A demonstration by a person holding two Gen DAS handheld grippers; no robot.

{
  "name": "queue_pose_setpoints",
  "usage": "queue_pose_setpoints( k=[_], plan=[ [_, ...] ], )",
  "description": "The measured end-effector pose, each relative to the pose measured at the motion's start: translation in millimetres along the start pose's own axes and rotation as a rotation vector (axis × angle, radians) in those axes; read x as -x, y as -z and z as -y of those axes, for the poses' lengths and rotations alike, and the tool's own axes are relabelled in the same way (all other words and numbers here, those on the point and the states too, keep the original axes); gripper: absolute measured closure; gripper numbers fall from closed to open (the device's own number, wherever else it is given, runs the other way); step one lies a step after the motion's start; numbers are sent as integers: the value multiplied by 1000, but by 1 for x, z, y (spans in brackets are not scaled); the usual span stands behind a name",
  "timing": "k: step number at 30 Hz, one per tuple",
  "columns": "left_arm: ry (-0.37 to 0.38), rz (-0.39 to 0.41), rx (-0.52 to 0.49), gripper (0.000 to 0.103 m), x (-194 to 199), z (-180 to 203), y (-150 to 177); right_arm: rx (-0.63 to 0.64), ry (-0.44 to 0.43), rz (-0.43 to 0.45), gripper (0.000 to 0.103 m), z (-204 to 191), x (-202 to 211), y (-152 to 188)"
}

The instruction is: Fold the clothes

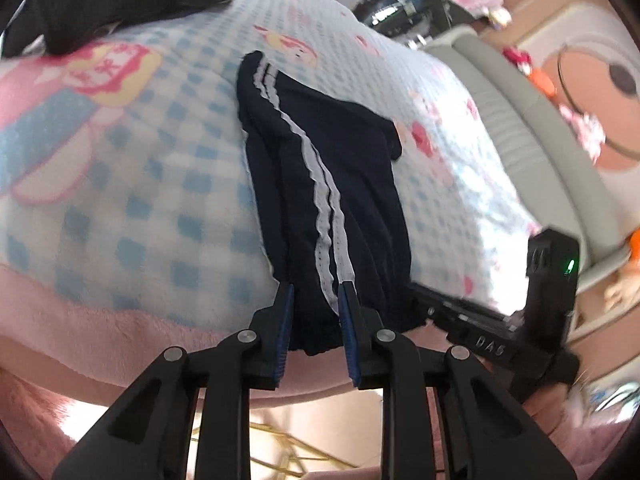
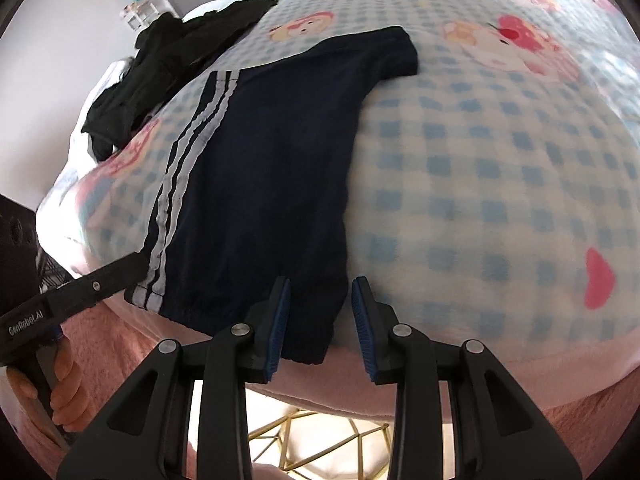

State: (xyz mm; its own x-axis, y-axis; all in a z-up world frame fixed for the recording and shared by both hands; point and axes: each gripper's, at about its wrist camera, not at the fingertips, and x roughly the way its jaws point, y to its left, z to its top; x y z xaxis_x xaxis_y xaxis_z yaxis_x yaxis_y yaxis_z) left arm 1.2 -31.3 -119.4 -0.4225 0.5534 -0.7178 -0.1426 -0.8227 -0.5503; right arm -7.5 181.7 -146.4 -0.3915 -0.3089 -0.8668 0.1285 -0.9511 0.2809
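A pair of navy shorts (image 1: 320,184) with 2 white side stripes lies flat on a bed covered by a blue-and-white checked blanket (image 1: 132,184) printed with pink cartoon figures. The waistband end sits at the near edge of the bed, right where both grippers meet it.

In the left wrist view, the left gripper (image 1: 316,320) has its 2 blue-padded fingers (image 1: 283,332) set on either side of the waistband at the striped side. A bunched fold of the dark cloth fills the narrow gap between them, and the pads look pressed against it. The striped seam runs up and away from the right-hand finger.

In the right wrist view, the right gripper (image 2: 321,324) is at the plain corner of the waistband. The cloth touches its left pad (image 2: 276,332), while the right pad stands clear of the fabric with blanket showing in between, so the fingers are partly spread, not pinching.

The left gripper's black body reaches in from the left edge there, held by a hand (image 2: 64,384).

A heap of black clothing (image 2: 168,60) lies at the far side of the bed, well apart from the shorts.
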Motion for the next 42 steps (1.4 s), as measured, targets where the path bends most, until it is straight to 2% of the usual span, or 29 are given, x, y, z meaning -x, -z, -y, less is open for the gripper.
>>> queue_pose_setpoints(
  k=[3,5,6,8,9,10,12,15,18,22,25,26,29,30,32,35,38,39,42],
  plan=[
    [-16,-19,-32,75,-3,4,-1,-6,-7,-2,71,2,-1,0],
    [-3,-25,-34,70,-2,4,-1,-6,-9,-1,71,3,0,0],
    [10,-29,-31,63,-2,3,-2,-5,-9,-1,71,3,0,0],
    [1,-32,-28,61,-4,1,-2,-3,-11,-3,71,2,-1,0],
    [-21,-34,-33,66,-6,2,-2,-2,-11,-5,71,1,-2,0],
    [-56,-33,-44,84,-7,2,-1,1,-8,-5,71,0,-2,1],
    [-90,0,-70,90,-2,7,-1,-2,-11,3,71,-1,0,1],
    [-90,80,-94,91,19,15,-2,-11,-21,17,71,-1,5,1],
    [-134,82,-95,91,21,14,-2,-10,-2,49,66,-3,12,0],
    [-154,2,-48,90,6,1,4,69,98,59,66,-19,11,1],
    [-159,-63,27,82,-8,-17,8,66,123,23,66,-14,3,3],
    [-144,-47,55,81,-5,-21,6,61,123,14,66,-12,2,4],
    [-150,125,76,72,26,-23,-3,30,74,31,65,-5,8,3],
    [-148,165,66,71,34,-23,-9,27,63,53,65,-3,14,1],
    [-121,180,47,71,36,-21,-21,22,40,97,65,0,25,-2],
    [-115,150,-47,71,22,-7,-33,46,40,123,65,-4,26,-20],
    [-108,81,-141,71,-3,12,-35,69,36,112,65,-14,15,-32],
    [-134,56,-170,71,-14,16,-34,77,37,102,65,-17,10,-34],
    [-279,16,-260,73,-39,13,-35,86,67,49,65,-15,-12,-27]
  ],
)
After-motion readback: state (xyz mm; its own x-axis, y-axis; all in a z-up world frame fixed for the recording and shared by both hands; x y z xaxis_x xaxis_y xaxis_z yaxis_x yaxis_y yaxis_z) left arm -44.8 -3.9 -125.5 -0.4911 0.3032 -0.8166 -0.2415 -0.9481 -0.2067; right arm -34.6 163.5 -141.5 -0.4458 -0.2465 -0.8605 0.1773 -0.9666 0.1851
